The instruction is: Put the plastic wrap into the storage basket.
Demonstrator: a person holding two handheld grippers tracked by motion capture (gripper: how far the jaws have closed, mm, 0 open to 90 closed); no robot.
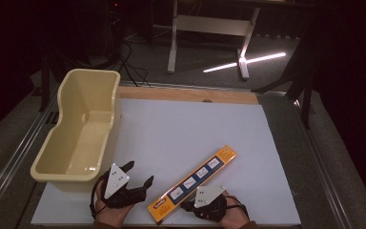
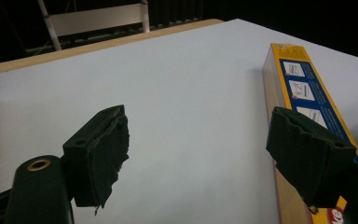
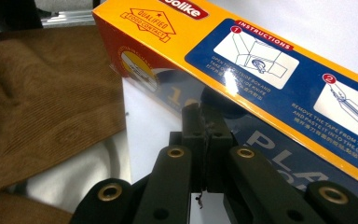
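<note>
The right gripper [image 3: 205, 140], clenched empty, nudged the long orange-and-blue cardboard box [image 1: 194, 182]; it risked skidding toward seven o'clock past the released left gripper [image 1: 139, 175].

- Room's pretty dark overall in the high view; the surroundings drop to near black, and only the pale white rectangular table sheet [image 1: 190, 138] catches decent light from above.
- A bright white strip of light on the grey floor [image 1: 245, 62] is blown out at the back.
- The cream plastic tub [image 1: 78, 129] has a small shiny highlight on its inside floor.
- High view is soft and a bit grainy, with fine print unreadable.
- Left gripper view: even, cool light and a faint shadow beside the long orange and blue cardboard box [image 2: 303, 93].
- Right gripper view: white glare spot on the box's glossy face [image 3: 228, 84], with the print sharp there.
</note>
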